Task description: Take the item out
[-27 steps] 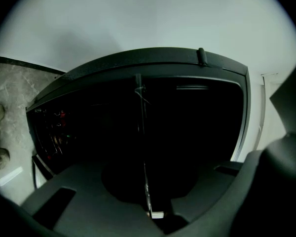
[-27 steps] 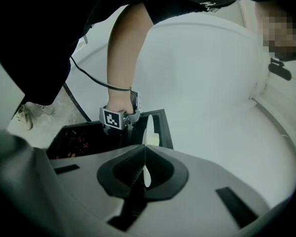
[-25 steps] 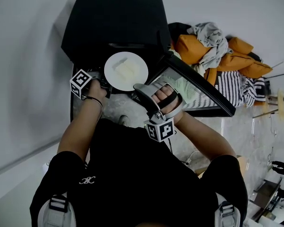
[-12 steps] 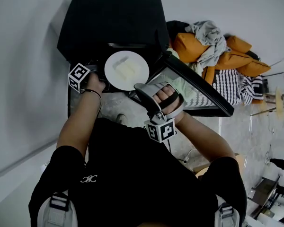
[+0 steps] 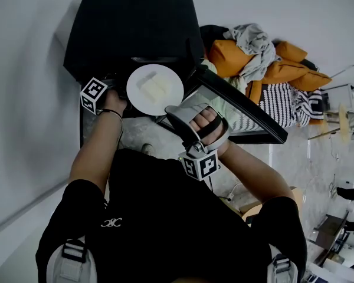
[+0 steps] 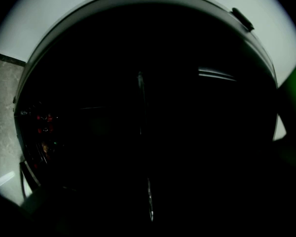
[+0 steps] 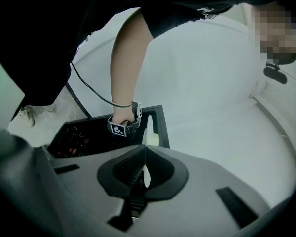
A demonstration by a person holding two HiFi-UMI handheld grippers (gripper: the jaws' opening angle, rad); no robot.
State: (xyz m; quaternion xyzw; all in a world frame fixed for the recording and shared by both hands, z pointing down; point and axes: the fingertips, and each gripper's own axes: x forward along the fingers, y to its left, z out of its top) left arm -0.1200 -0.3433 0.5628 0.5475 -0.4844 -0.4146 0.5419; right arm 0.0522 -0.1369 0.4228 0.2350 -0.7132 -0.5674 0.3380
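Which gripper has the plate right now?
The left gripper, clamped on the rim of the white plate; the right gripper sits apart, jaws together.

A heap of orange cushions [image 5: 292, 72] and a grey garment [image 5: 255, 40] lies beside striped fabric [image 5: 285, 102].

one black oven [image 5: 133, 28] with one open door [image 5: 242, 108]. one white plate [image 5: 168, 96] carrying one pale portion of food [image 5: 153, 87]. two grippers: the left gripper [image 5: 123, 96] and the right gripper [image 5: 168, 114]. one heap of clothes [image 5: 265, 63].
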